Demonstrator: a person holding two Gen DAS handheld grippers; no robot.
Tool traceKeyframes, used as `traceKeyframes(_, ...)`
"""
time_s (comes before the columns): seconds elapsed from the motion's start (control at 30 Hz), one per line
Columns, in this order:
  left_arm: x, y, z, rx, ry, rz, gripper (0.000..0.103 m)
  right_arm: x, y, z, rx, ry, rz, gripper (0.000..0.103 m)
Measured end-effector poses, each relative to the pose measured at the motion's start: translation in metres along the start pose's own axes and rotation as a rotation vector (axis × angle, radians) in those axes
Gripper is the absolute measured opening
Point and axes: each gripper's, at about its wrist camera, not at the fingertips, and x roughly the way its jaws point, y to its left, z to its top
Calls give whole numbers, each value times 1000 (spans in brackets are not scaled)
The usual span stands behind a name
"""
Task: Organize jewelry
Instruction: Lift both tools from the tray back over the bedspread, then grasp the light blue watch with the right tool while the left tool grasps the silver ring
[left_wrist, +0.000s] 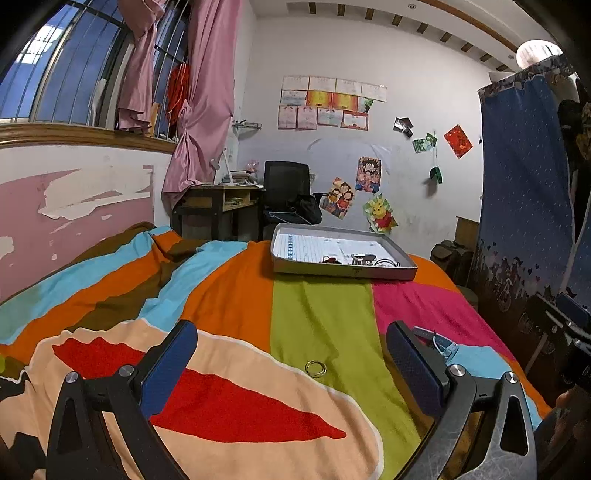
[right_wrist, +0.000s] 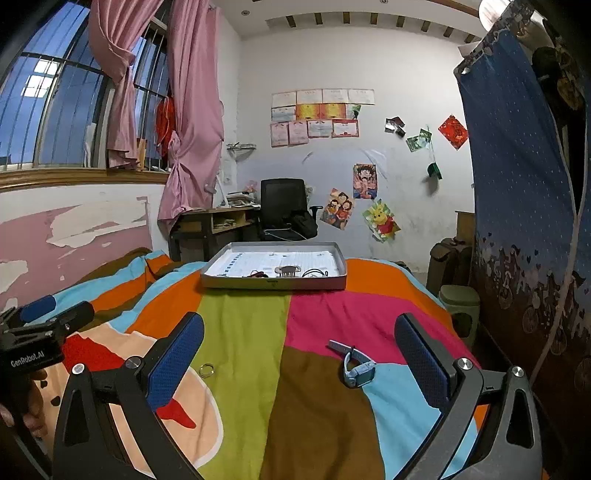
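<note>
A gold ring (left_wrist: 316, 368) lies on the green stripe of the bedspread, between the fingers of my open left gripper (left_wrist: 291, 365) and a little ahead of them. The same ring (right_wrist: 207, 370) shows beside the left finger of my open right gripper (right_wrist: 301, 354). A light blue watch (right_wrist: 354, 365) with a grey strap rests on the bedspread just ahead of the right gripper, right of centre. In the left wrist view the watch (left_wrist: 439, 341) peeks out behind the right finger. A grey tray (left_wrist: 347, 273) at the far end of the bed holds several jewelry pieces (right_wrist: 286, 272).
The striped bedspread (right_wrist: 240, 332) covers the whole bed. My left gripper's body (right_wrist: 40, 332) and a hand are at the left edge of the right wrist view. Beyond the bed stand a desk (right_wrist: 218, 221) and a black chair (right_wrist: 286, 206). A blue curtain (right_wrist: 517, 184) hangs on the right.
</note>
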Motion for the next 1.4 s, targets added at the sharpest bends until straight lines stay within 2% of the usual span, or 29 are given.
traceKeyframes(0.2,12,-3,3,8,16,14,103,8,-4,1,30,7,5,102)
traceKeyframes(0.47,34,-16,14,29,-1,12,103,27,-9,7,31,-2,1,102)
traceKeyframes(0.77,78,-28,19,32,11,-2,103,62,-24,16,51,18,-11,102)
traceKeyframes(0.93,106,-34,20,24,13,-8,103,91,-39,18,65,50,-12,102)
traceKeyframes(1.1,132,-37,17,11,15,-11,103,125,-47,25,21,41,-21,102)
traceKeyframes(1.23,154,-34,9,0,46,-11,103,157,-58,28,7,50,-44,102)
traceKeyframes(1.4,178,-34,-4,-3,95,-11,103,197,-73,20,37,104,-64,102)
